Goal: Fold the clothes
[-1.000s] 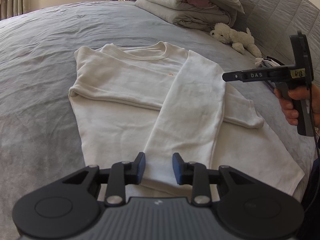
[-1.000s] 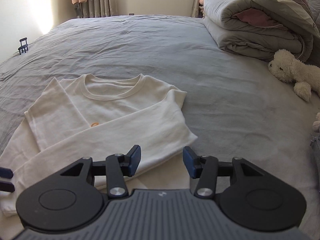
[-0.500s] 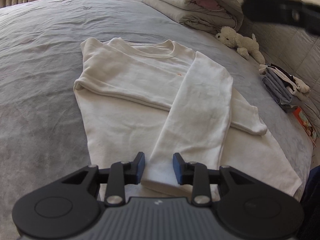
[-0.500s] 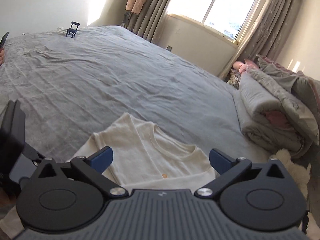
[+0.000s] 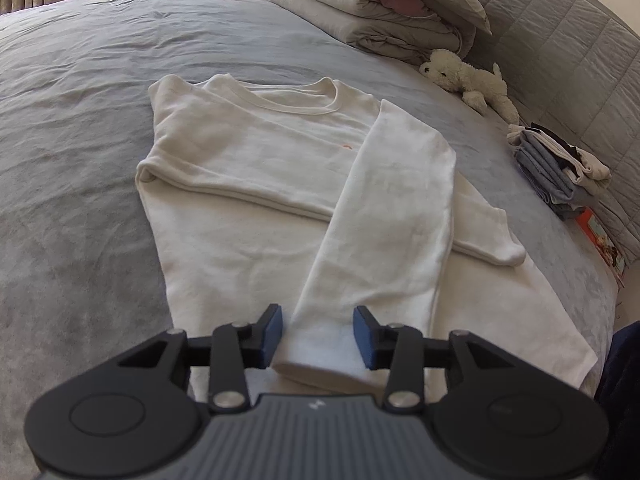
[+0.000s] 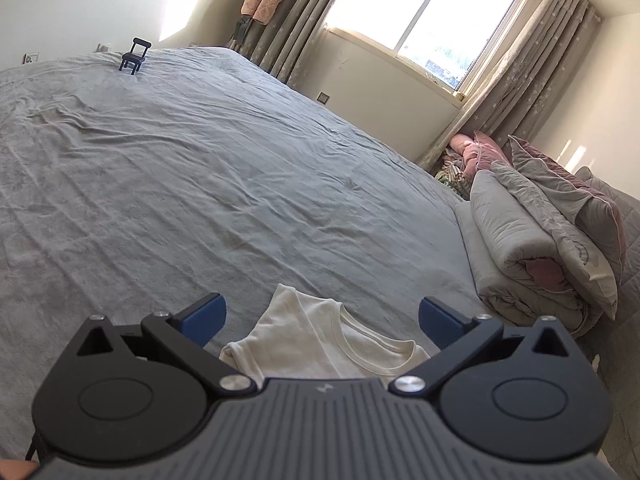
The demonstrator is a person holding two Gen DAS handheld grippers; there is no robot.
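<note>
One cream sweatshirt (image 5: 260, 184) is laid flat on the grey bed (image 5: 72, 92), its two sleeves folded across the body: one runs crosswise, the other (image 5: 384, 236) lies over it toward six o'clock. The cuff of that sleeve is seen between the pads of the left gripper (image 5: 318, 336), whose jaws have just been opening; a gap shows on each side, so the cuff is released. The right gripper (image 6: 322, 320) is spread wide with nothing in it, above the collar end of the sweatshirt. One folded duvet (image 5: 380, 12) lies at one o'clock, one plush dog (image 5: 468, 80) at two o'clock, and one small pile of folded clothes (image 5: 560, 172) at three o'clock. The sweatshirt's hem is partly hidden behind the left gripper's body.
</note>
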